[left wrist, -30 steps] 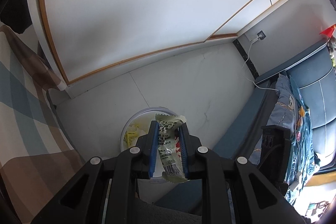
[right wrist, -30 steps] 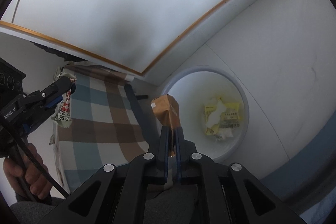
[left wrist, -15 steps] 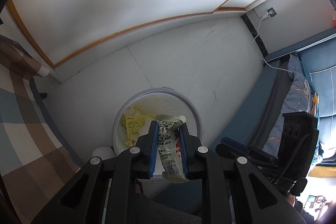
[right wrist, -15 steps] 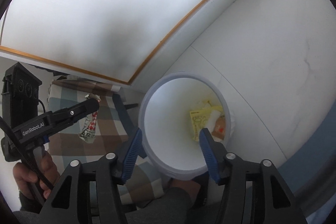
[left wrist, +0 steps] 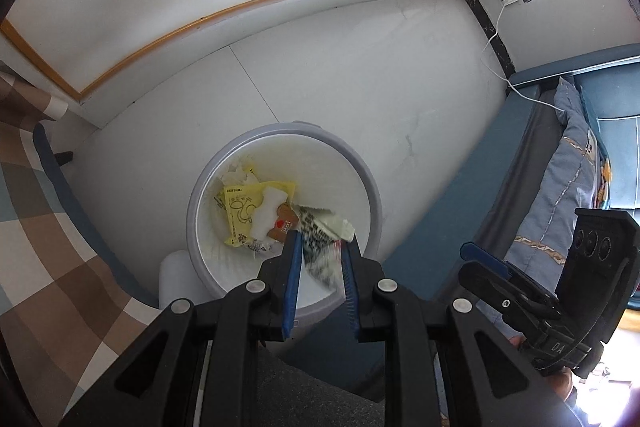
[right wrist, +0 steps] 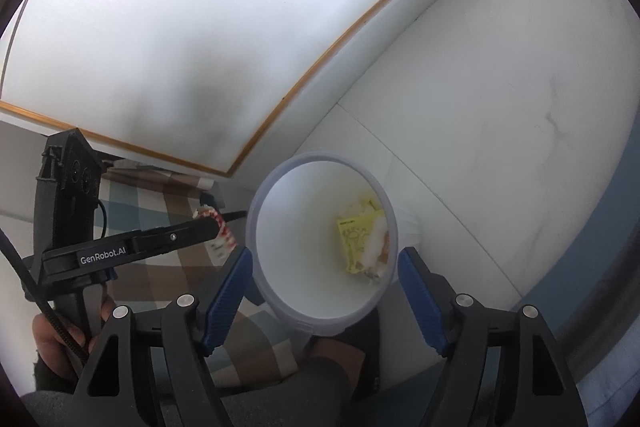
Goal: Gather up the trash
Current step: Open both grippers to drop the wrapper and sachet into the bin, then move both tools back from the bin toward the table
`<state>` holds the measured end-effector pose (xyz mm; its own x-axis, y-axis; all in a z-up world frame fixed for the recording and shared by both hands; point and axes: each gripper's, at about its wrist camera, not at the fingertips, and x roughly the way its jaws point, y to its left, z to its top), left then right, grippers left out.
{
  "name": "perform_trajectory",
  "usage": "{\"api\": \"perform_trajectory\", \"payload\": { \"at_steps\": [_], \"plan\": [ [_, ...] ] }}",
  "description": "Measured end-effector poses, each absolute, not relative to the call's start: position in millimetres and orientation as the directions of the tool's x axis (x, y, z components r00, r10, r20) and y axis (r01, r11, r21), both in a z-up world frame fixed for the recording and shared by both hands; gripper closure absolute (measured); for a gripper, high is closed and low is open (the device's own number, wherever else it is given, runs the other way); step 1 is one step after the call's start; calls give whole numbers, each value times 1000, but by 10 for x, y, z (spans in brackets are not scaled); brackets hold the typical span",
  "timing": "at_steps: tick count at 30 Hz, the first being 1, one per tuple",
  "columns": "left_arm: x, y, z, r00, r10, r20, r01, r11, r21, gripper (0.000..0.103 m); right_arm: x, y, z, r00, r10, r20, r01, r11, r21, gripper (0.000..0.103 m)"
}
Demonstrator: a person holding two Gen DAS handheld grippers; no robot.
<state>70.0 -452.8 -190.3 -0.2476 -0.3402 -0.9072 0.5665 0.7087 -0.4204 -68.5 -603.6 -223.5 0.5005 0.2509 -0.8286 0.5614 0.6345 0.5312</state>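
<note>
A white round trash bin [left wrist: 372,195] stands on the floor below both grippers. Inside lie a yellow wrapper [left wrist: 240,211], a white crumpled piece [left wrist: 266,211] and a brown packet [left wrist: 285,223]. My left gripper [left wrist: 319,255] is over the bin's near rim, its jaws slightly parted. A green-white snack wrapper [left wrist: 320,247] sits blurred and tilted between them, seemingly slipping free. My right gripper [right wrist: 324,275] is open and empty above the bin [right wrist: 280,291], where the yellow wrapper [right wrist: 356,239] shows. The left gripper [right wrist: 208,227] with its wrapper [right wrist: 220,231] shows there at the left.
A checked brown, blue and white cloth [left wrist: 40,227] lies to the left of the bin. A blue sofa with a patterned cushion [left wrist: 568,179] stands at the right. A white cable [left wrist: 496,43] runs from a wall socket. The floor is white tile [left wrist: 360,75].
My left gripper moved over the bin and its jaws parted; the snack wrapper now tilts and blurs between them. My right gripper opened and dropped its brown packet into the bin.
</note>
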Motion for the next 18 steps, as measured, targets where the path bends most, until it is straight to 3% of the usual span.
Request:
{"api": "perform_trajectory", "payload": {
  "at_steps": [6, 8, 18],
  "plan": [
    [733, -4426, -1802, -213, -331, -919, 551, 736, -392, 44, -795, -6045, -2128, 508, 218, -833, 573, 637, 516, 23],
    [746, -4384, -1761, -180, -323, -929, 551, 749, -368, 40, -822, -6050, -2107, 511, 218, -831, 575, 632, 520, 23],
    [690, -3999, -1327, -19, -355, -935, 530, 789, -311, 39, -899, -5982, -1831, 543, 191, -817, 554, 650, 520, 22]
  ]
}}
